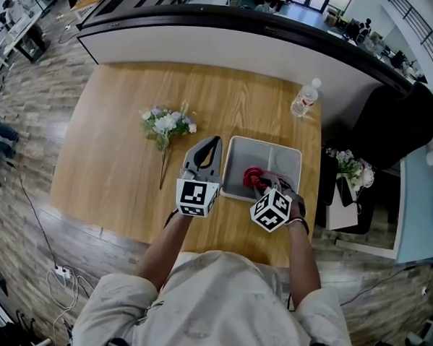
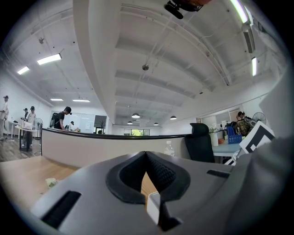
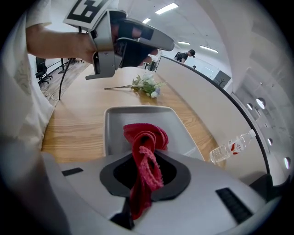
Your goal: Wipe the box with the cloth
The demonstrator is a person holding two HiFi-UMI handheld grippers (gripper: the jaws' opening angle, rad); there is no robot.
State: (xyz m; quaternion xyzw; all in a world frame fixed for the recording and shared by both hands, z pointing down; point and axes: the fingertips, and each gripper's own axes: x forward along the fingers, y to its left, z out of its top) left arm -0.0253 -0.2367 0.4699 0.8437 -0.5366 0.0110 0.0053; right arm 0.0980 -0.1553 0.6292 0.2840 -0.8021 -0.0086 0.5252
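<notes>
— What is the head view showing?
— A gray box (image 1: 284, 159) is lying near the right edge of the wooden surface (image 1: 116, 156). Flowers (image 1: 167, 124) are lying left of it, and a bottle (image 1: 304, 99) is lying at the far right corner. The left gripper (image 1: 217, 141) is pointing along the box's left wall. The right gripper (image 1: 265, 181) is holding a red cloth (image 1: 253, 177) inside the box's near end.
— And the left gripper view?
— Its fingers (image 2: 161, 173) are pressing together on nothing.
— The right gripper view?
— Its fingers (image 3: 177, 176) are pinching the cloth, which is bunching over the box floor.
</notes>
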